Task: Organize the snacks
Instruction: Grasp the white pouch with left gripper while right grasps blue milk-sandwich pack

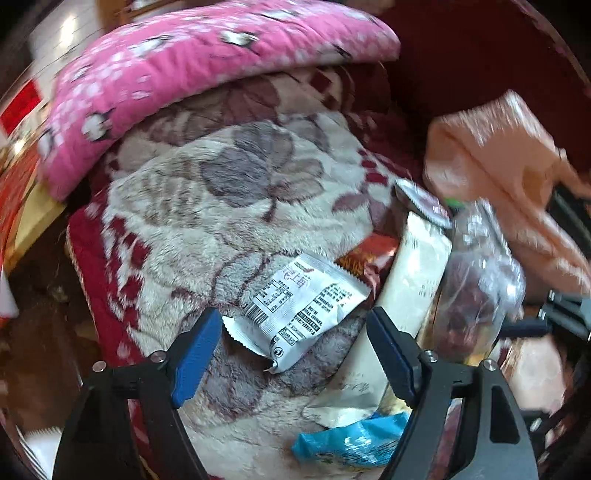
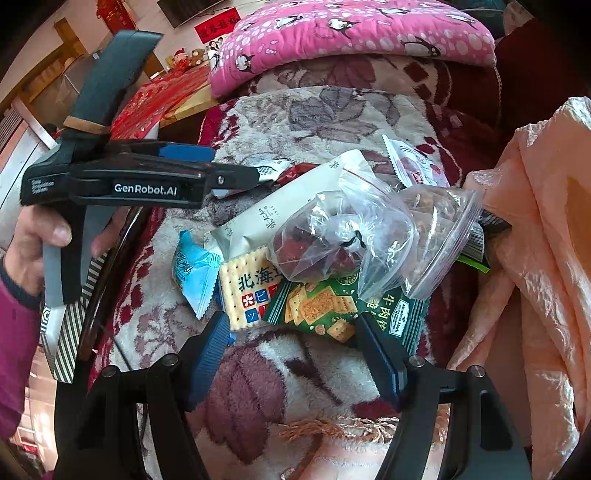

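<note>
My left gripper (image 1: 295,321) hangs open over a small white snack packet (image 1: 299,306) with a barcode. The packet lies flat on the flowered blanket (image 1: 221,206), between the blue pads; its serrated edge is at the left pad. From the right wrist view the left gripper (image 2: 255,177) is seen side-on at the pile's far left. My right gripper (image 2: 291,321) stands open, nothing gripped, just short of a cracker pack (image 2: 247,291) and a green cracker packet (image 2: 332,306). A blue packet (image 2: 194,269), a long white packet (image 2: 295,199) and a clear bag of red dates (image 2: 325,240) lie heaped behind.
A pink penguin-print pillow (image 2: 351,33) lies at the far end of the blanket (image 2: 295,369). Peach cloth (image 2: 535,240) is bunched on the right, against a zip bag (image 2: 424,229). A person's hand (image 2: 33,236) holds the left gripper's handle.
</note>
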Demonstrator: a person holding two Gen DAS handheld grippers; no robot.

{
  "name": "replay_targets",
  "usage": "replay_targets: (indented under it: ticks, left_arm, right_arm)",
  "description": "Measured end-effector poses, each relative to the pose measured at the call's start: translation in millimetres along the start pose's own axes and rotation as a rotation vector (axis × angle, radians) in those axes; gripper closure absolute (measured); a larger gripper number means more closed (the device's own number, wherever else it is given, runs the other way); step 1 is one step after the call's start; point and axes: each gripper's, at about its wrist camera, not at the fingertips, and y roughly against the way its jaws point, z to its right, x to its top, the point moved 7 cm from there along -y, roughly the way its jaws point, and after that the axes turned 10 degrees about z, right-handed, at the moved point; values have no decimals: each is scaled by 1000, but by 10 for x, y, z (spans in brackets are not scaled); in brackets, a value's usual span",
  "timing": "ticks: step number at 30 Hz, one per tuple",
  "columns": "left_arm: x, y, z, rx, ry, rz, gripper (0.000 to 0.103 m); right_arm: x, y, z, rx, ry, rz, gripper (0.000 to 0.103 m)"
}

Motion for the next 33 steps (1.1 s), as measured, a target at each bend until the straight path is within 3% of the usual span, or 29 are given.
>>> replay_targets:
  ticks: [7, 9, 14, 24, 31, 32, 33]
  left_arm:
    - [-5, -134, 106, -93, -252, -55, 19]
    - [25, -180, 108, -132, -282, -57, 19]
    - [129, -312, 64, -249, -220, -83, 16]
    - [59, -519, 28, -356, -180, -159, 11]
    - [55, -541, 57, -327, -183, -151, 12]
    - [51, -541, 75, -314, -191, -147, 15]
    - [47, -529, 100, -313, -197, -142, 27]
  right_arm:
    - [-12, -26, 10, 4, -14, -7, 28]
    - [-11, -26, 6, 4, -11, -6, 28]
    - [-3, -40, 14, 7, -10, -8, 28]
    - [-2, -67, 36, 5, -19, -16, 27]
    - [8, -68, 25, 8, -16, -12, 27]
    - [10, -63, 22, 9, -15, -12, 27]
    - [15, -59, 22, 11, -17, -10, 27]
